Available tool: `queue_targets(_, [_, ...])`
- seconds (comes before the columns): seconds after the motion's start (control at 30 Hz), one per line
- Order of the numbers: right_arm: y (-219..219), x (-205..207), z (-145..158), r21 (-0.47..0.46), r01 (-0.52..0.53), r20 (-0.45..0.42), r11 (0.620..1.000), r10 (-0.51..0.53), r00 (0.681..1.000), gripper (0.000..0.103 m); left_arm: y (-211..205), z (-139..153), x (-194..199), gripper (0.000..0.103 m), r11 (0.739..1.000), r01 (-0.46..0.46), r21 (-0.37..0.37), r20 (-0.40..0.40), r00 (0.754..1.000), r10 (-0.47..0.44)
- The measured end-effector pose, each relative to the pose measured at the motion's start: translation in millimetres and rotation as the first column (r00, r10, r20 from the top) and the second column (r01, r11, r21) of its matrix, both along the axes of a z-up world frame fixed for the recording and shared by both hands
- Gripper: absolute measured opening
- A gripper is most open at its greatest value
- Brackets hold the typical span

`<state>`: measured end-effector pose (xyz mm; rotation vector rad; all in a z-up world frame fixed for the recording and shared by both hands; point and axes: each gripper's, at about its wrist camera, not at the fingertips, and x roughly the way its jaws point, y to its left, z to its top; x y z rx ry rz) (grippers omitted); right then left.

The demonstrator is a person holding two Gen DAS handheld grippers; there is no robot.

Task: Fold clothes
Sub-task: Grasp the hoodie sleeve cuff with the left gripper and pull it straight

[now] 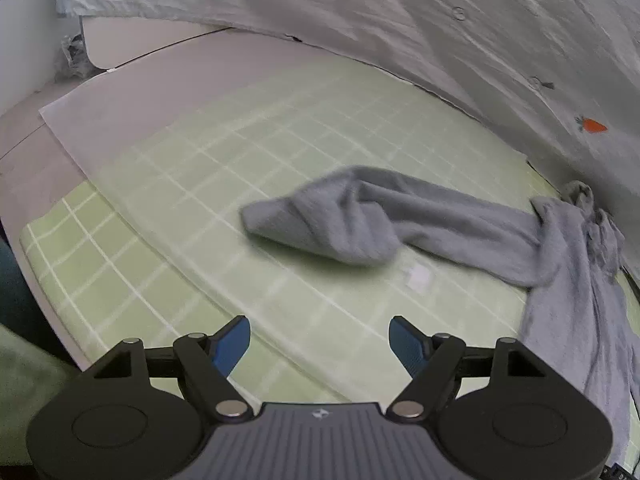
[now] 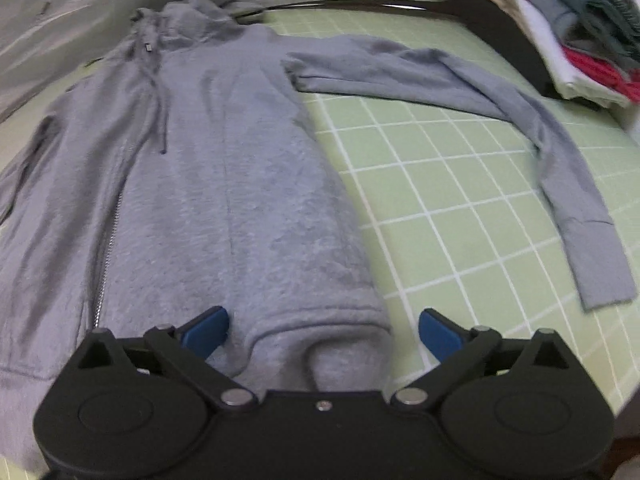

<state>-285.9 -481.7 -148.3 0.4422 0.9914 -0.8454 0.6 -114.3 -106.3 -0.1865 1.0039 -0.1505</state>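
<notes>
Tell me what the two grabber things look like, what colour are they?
Both look alike. The left gripper has two blue fingers on black jointed links with silver pins, round black housings, and a ribbed grey middle bearing a small logo. The right gripper matches, but its middle is plain black with one silver screw.

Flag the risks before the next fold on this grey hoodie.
1. The left sleeve lies bunched and twisted, so folding it in now would likely trap wrinkles.
2. The right gripper, open at the hem, may pinch only the top layer.
3. The drawstring lies loose and could snag.
</notes>
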Motion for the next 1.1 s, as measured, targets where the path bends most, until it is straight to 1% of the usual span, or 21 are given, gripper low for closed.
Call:
queue_targets(0.07, [7.5,3.4,1.1,-0.035,0.026,-0.022,0.999,-0.027,0.999,0.102,-0.2,-4.1,16.6,0.077,1.000,0.012,0.003,-0.004,1.000,-0.012])
queue_targets(0.17, [23.1,9.2,1.8,-0.121,0.047,-0.050,0.992,-0.053,0.997,0.102,-4.0,-9.6,41.4,0.077,0.999,0.035,0.009,-0.014,0.999,-0.035])
queue_targets(0.27, [40.3,17.6,1.4,-0.224,0.045,-0.088,0.974,-0.066,0.994,0.103,-7.8,-15.0,66.3,0.078,0.998,0.059,0.015,-0.024,0.998,-0.058])
queue_targets(0.33, [47.4,22.9,0.3,-0.272,0.047,-0.113,0.961,-0.080,0.990,0.103,-10.3,-18.7,82.9,0.078,0.997,0.074,0.019,-0.031,0.997,-0.074])
queue_targets(0.47, [52.9,34.0,-0.3,-0.323,0.054,-0.158,0.945,-0.110,0.981,0.103,-15.3,-26.0,116.0,0.076,0.994,0.106,0.027,-0.045,0.994,-0.104])
queue_targets(0.53, [54.2,38.4,-0.6,-0.340,0.060,-0.171,0.939,-0.125,0.977,0.103,-19.9,-27.9,130.0,0.067,0.991,0.130,0.032,-0.043,0.991,-0.129])
queue_targets(0.6, [56.7,40.5,-1.4,-0.351,0.081,-0.171,0.933,-0.149,0.974,0.103,-29.4,-25.9,137.9,0.034,0.984,0.175,0.041,-0.021,0.984,-0.175])
queue_targets(0.63, [57.8,41.5,-1.7,-0.355,0.091,-0.170,0.930,-0.161,0.972,0.103,-34.1,-24.8,141.9,0.025,0.979,0.198,0.046,-0.010,0.980,-0.197])
queue_targets(0.67, [58.1,42.2,-1.6,-0.356,0.103,-0.169,0.929,-0.173,0.970,0.103,-36.9,-23.3,144.3,0.017,0.976,0.212,0.044,0.003,0.977,-0.212])
queue_targets(0.7, [58.4,42.8,-1.6,-0.356,0.115,-0.168,0.928,-0.185,0.968,0.103,-37.5,-20.9,145.0,0.016,0.976,0.215,0.045,0.019,0.976,-0.216])
queue_targets(0.77, [59.0,44.1,-1.4,-0.356,0.139,-0.166,0.924,-0.209,0.964,0.103,-34.2,-11.9,145.4,0.015,0.975,0.209,0.076,0.061,0.975,-0.214])
queue_targets(0.87, [62.1,47.9,-2.1,-0.376,0.130,-0.186,0.918,-0.212,0.960,0.103,-19.0,17.2,147.9,0.014,0.977,0.161,0.137,0.144,0.973,-0.180])
queue_targets(0.9, [63.4,49.4,-2.4,-0.385,0.121,-0.195,0.915,-0.209,0.958,0.103,-12.4,30.2,149.1,0.015,0.976,0.142,0.162,0.180,0.969,-0.171])
queue_targets(0.97, [65.9,52.4,-3.1,-0.402,0.105,-0.213,0.910,-0.204,0.956,0.103,-1.9,52.9,154.1,0.017,0.970,0.107,0.216,0.258,0.952,-0.163])
queue_targets(1.0, [67.3,54.1,-3.5,-0.412,0.094,-0.223,0.906,-0.200,0.954,0.103,2.0,59.7,156.0,0.026,0.968,0.088,0.233,0.286,0.946,-0.155])
queue_targets(1.03, [69.3,56.2,-4.3,-0.427,0.076,-0.238,0.901,-0.193,0.952,0.103,5.8,65.2,158.4,0.031,0.967,0.069,0.246,0.309,0.940,-0.146])
queue_targets(1.07, [71.5,58.1,-5.0,-0.442,0.057,-0.253,0.895,-0.185,0.950,0.103,9.1,67.7,161.2,0.043,0.967,0.061,0.246,0.327,0.934,-0.142])
queue_targets(1.1, [73.1,60.2,-5.9,-0.456,0.036,-0.269,0.889,-0.177,0.947,0.103,12.4,67.1,163.7,0.052,0.969,0.059,0.239,0.337,0.931,-0.140])
